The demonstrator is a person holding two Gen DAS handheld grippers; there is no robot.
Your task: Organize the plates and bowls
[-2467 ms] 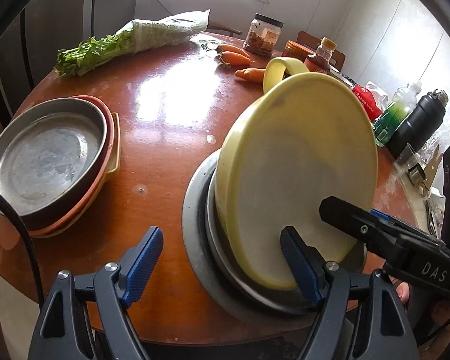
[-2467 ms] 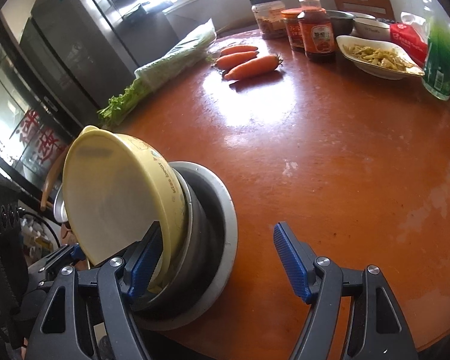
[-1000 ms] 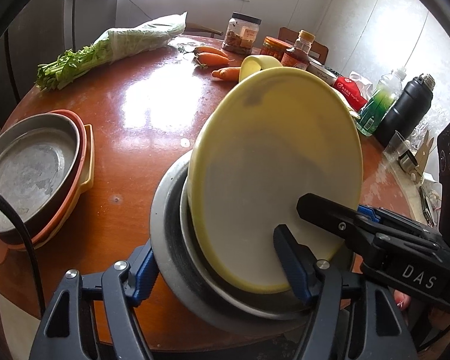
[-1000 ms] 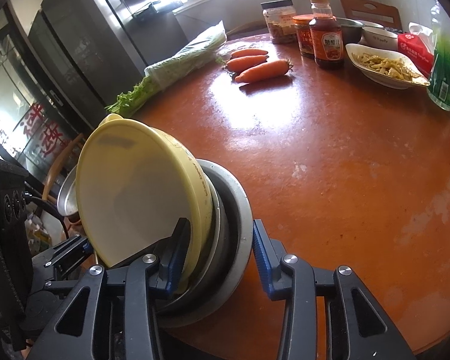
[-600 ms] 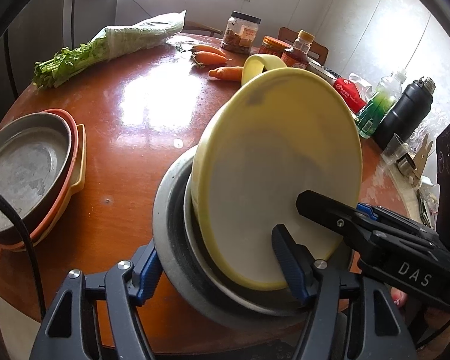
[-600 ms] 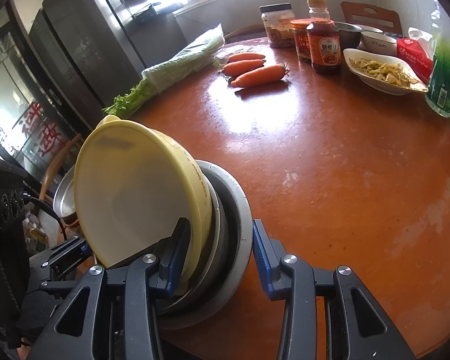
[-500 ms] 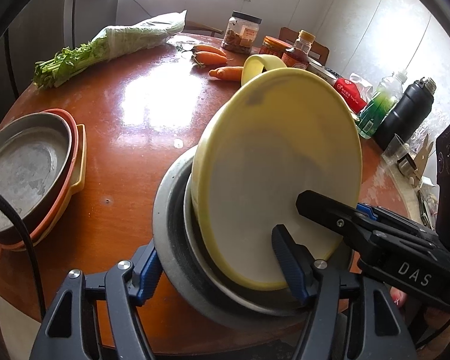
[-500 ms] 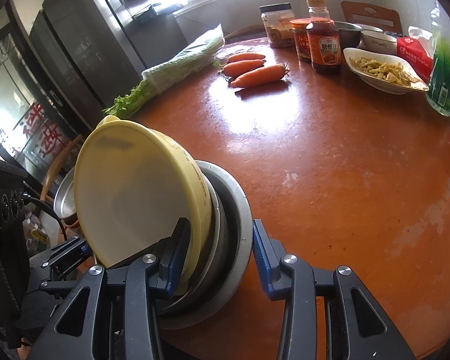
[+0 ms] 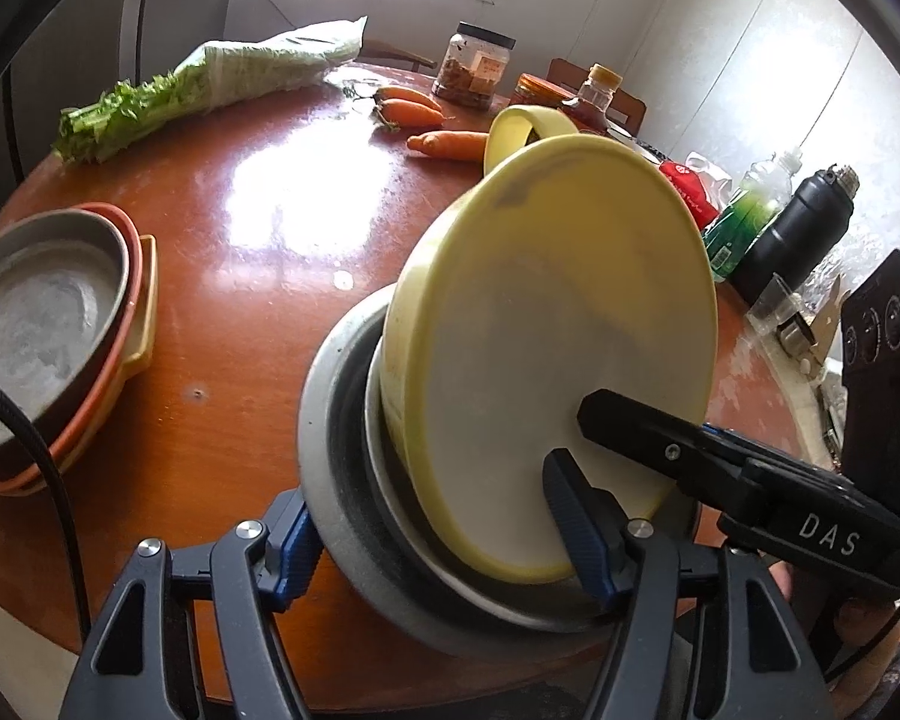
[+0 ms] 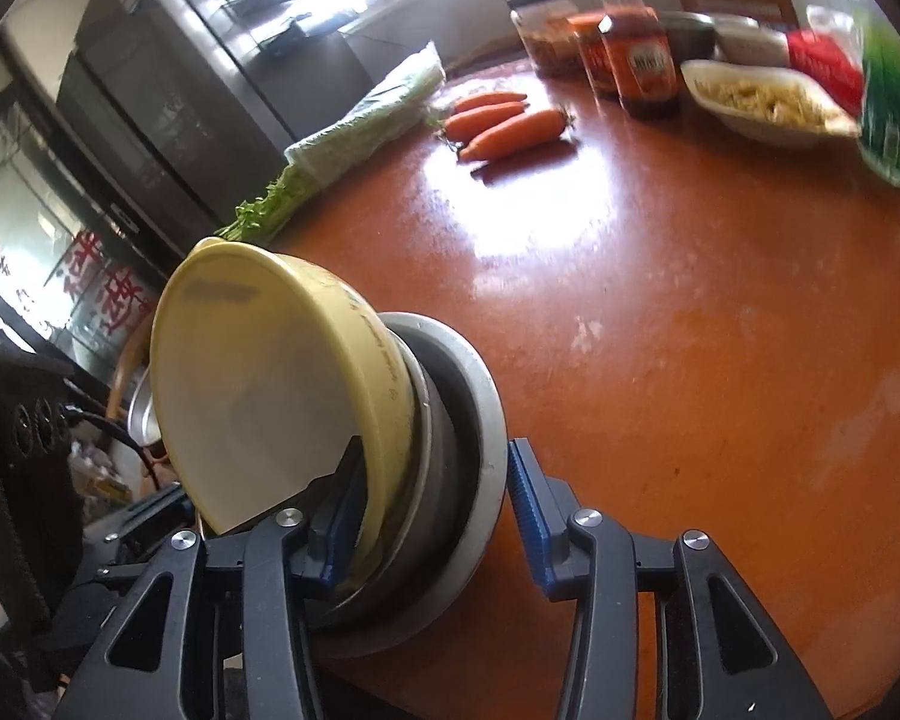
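Our left gripper point(image 9: 444, 546) clamps its fingers across the grey plate stack point(image 9: 330, 438). There the yellow bowl point(image 9: 558, 348) stands nearly on edge, hollow facing us. Our right gripper point(image 10: 429, 510) pinches bowl and stack together.

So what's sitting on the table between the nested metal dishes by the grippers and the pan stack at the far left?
Nothing: in the left wrist view, only bare table separates the nested metal dishes from the pan stack.
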